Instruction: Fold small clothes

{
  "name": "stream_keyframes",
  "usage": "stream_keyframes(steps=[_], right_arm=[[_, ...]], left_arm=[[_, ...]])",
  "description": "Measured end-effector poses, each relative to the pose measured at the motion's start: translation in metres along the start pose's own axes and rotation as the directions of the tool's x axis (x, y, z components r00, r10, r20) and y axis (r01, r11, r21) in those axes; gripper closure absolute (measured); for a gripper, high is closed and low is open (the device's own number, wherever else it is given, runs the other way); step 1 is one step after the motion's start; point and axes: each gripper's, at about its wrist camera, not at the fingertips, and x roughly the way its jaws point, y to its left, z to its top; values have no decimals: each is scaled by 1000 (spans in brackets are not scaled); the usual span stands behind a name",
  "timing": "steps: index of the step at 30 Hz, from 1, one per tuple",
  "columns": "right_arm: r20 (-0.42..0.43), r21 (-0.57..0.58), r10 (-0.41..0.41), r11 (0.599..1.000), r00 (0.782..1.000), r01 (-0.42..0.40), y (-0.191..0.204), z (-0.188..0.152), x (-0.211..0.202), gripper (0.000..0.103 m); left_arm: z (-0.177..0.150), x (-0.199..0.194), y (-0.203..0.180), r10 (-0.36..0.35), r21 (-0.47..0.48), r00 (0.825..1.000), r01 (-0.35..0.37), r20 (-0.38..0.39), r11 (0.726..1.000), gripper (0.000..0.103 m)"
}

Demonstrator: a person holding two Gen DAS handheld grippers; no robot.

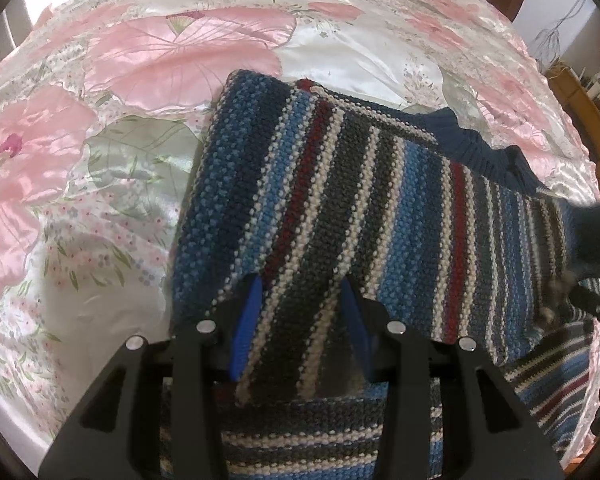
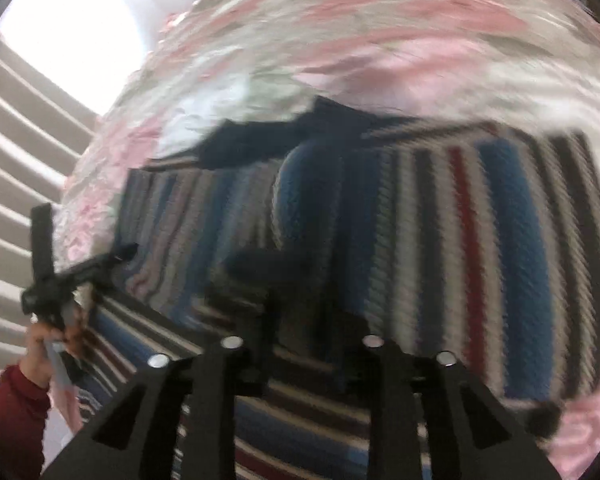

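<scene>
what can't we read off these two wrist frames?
- Right wrist view: motion blur all over; right tool fingertips are lost against the striped sweater, so its state is unreadable.
- Left wrist view: left tool straddles a raised fold; contact is unclear.
- Left wrist view: sweater's near end is cut off by the bottom edge.

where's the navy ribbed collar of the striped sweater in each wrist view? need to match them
Left wrist: navy ribbed collar sits upper right, on the sweater's far edge, next to the bedspread.
Right wrist: navy ribbed collar sits upper centre-left, blurred, again on the far edge.
Shared landmark: the pink floral bedspread behind it.
</scene>
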Motion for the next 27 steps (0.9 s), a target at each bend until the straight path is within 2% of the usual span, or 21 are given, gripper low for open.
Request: stream_keyframes(steps=[1, 5, 7, 10, 12, 13, 14, 15, 17, 19, 23, 25, 27], right_arm=[[-1, 21, 7, 1000, 1000, -7, -11, -5, -5, 53], [35, 83, 71, 994, 997, -73, -36, -15, -24, 23], [52, 124, 100, 987, 994, -105, -48, -13, -30, 22], [42, 172, 105, 979, 994, -111, -54, -4, -23, 22], [16, 190, 94, 977, 995, -96, -55, 4, -12, 33], [-1, 194, 91, 977, 996, -89, -54, 8, -6, 45], [-10, 194, 78, 978, 997, -75, -54, 11, -3, 52], [-8, 185, 53, 981, 999, -51, -52, 15, 0, 56], [11, 160, 32, 987, 999, -33, -47, 22, 0, 83], [46, 137, 49, 989, 998, -55, -42, 27, -7, 88], [199, -33, 73, 997, 977, -68, -15, 31, -43, 93], [196, -37, 62, 998, 979, -56, -17, 30, -43, 93], [150, -23, 10, 1000, 989, -7, -26, 26, -31, 93]], left_arm=[[0, 0, -1, 3, 0, 1000, -3, 1, 1000, 62], [1, 1, -2, 7, 1, 1000, -7, 3, 1000, 62], [1, 1, -3, 13, -1, 1000, -13, 7, 1000, 62], [0, 2, -4, 24, 2, 1000, -24, 11, 1000, 61], [1, 2, -5, 25, 0, 1000, -25, 12, 1000, 61], [1, 2, -5, 24, -2, 1000, -24, 12, 1000, 61], [1, 2, -4, 22, -5, 1000, -22, 12, 1000, 61], [0, 2, -4, 20, -9, 1000, -20, 14, 1000, 61], [1, -2, -4, 18, -22, 1000, -18, 21, 1000, 60], [1, -9, -5, 23, -38, 999, -21, 37, 999, 59], [-4, -31, -12, -15, -57, 991, 22, 131, 998, 53], [-8, -31, -21, 14, -18, 988, -12, 155, 1000, 52], [-12, -21, -30, 45, 19, 990, -48, 133, 999, 52]])
